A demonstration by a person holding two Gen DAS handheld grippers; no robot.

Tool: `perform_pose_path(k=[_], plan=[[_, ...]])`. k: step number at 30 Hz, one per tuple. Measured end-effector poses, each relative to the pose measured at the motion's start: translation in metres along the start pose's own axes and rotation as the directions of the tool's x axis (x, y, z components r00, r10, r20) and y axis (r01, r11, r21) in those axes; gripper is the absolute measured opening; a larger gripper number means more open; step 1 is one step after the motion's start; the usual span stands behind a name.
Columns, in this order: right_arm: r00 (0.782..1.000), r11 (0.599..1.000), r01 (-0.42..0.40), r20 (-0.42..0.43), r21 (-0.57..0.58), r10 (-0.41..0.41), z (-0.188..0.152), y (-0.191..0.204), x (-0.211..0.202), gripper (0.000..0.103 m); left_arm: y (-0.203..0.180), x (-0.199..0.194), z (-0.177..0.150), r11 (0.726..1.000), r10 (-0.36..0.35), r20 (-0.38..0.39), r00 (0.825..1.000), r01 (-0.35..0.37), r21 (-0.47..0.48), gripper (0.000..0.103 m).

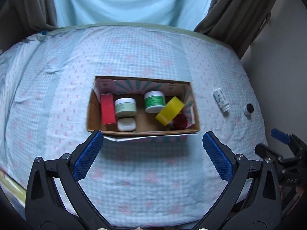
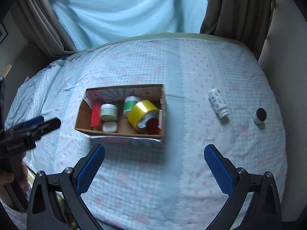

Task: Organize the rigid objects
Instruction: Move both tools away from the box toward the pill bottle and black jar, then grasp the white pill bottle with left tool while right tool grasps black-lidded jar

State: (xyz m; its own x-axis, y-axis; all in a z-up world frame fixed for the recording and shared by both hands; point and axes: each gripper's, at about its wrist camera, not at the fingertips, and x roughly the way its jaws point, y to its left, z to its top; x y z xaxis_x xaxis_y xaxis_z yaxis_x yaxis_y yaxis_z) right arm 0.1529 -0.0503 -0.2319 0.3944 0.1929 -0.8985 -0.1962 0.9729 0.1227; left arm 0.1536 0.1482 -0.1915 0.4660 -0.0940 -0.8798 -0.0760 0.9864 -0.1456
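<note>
– What sits inside the cardboard box [image 2: 122,134]?

– Tape roll [image 2: 143,114] toward its right end, two jars [image 2: 108,112] mid-left, a carton [image 2: 95,115] far left.

– And outside it?

– To the box's right on the bed [image 2: 191,172]: a lying bottle [image 2: 218,103], then a small jar [image 2: 260,115] farther right.
</note>
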Motion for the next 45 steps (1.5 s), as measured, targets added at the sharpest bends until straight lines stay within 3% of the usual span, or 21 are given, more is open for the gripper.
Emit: perform_pose_path(k=[3,11,15,22,26,33,37,40,45], plan=[[1.000,0.999,-0.013,0.011,-0.047,0.013,-0.008,-0.033,-0.016,0.103,-0.039,-0.006,-0.004,0.998,0.052,0.023,0.998,-0.051,-0.046,0.103],[1.000,0.990,0.009,0.031,-0.138,-0.004,-0.006,-0.138,-0.045,0.103,-0.149,0.001,-0.002,0.992,0.086,0.073,0.994,-0.079,-0.099,0.103],[0.999,0.994,0.018,0.028,-0.105,-0.015,0.002,-0.184,-0.047,0.103,-0.196,0.024,0.012,0.995,0.060,0.062,0.996,-0.055,-0.078,0.103],[0.992,0.993,0.121,0.030,-0.011,-0.121,0.012,-0.256,-0.024,0.103,-0.262,0.099,0.038,1.000,0.010,0.007,1.000,-0.010,-0.005,0.103],[0.985,0.984,0.174,0.012,0.039,-0.174,0.017,-0.292,0.006,0.103,-0.288,0.157,0.048,1.000,-0.009,-0.048,0.999,0.009,-0.005,0.103],[0.980,0.973,0.192,0.018,0.127,-0.196,0.017,-0.341,0.069,0.103,-0.312,0.264,0.050,1.000,-0.003,-0.128,0.992,0.005,0.013,0.102],[0.972,0.964,0.222,0.040,0.147,-0.230,0.013,-0.357,0.103,0.103,-0.315,0.321,0.049,1.000,0.004,-0.178,0.984,-0.004,0.004,0.096],[0.965,0.956,0.247,0.048,0.156,-0.257,0.010,-0.366,0.128,0.103,-0.312,0.356,0.049,1.000,0.015,-0.213,0.977,-0.018,-0.011,0.083],[0.969,0.953,0.240,0.012,0.183,-0.246,0.007,-0.375,0.166,0.098,-0.309,0.386,0.048,0.999,0.023,-0.223,0.974,-0.030,-0.025,0.080]])
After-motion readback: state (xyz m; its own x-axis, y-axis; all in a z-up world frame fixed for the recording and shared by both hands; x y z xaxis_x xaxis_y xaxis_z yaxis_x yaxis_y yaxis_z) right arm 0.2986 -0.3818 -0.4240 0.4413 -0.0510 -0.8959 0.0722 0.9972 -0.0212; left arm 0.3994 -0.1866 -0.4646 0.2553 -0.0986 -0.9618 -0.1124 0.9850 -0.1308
